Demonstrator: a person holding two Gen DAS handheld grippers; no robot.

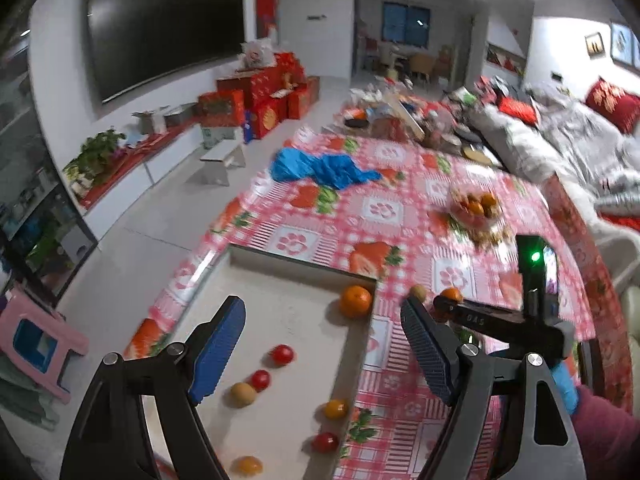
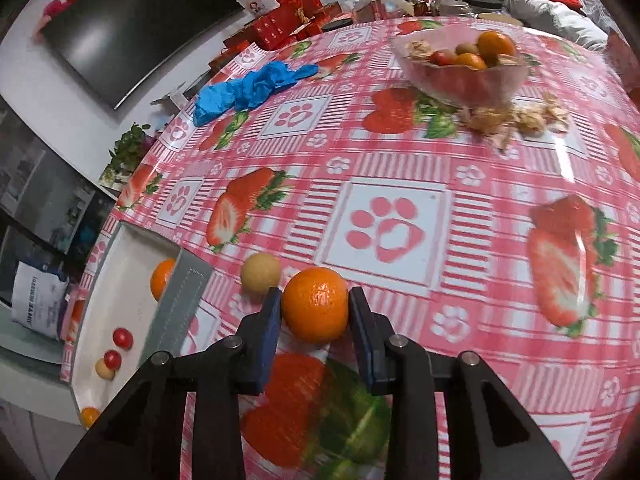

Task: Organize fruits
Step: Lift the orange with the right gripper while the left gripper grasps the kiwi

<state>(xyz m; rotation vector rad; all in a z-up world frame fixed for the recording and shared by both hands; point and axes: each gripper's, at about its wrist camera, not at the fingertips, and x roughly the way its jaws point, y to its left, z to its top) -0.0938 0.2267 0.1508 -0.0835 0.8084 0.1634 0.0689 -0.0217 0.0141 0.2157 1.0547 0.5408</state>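
Left wrist view: left gripper [image 1: 320, 350] spread wide, empty, hanging over tray [image 1: 280, 320] on bench [image 1: 400, 216]. In tray: mandarin [image 1: 355, 300] at far corner, cherry tomatoes [image 1: 282, 354], small yellow fruits. Right gripper [image 1: 442, 308] just beside, pinching an orange [image 1: 451, 294].

Right wrist view: right gripper [image 2: 314, 312] clamped narrow on orange [image 2: 315, 305], pads touching both sides, above cloth. Pale round fruit [image 2: 262, 272] just beside. Bowl [image 2: 460, 76] of fruit far off.

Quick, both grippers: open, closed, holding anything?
Left gripper: open, nothing between its blue pads.
Right gripper: closed on the round orange mandarin, pads against both sides.
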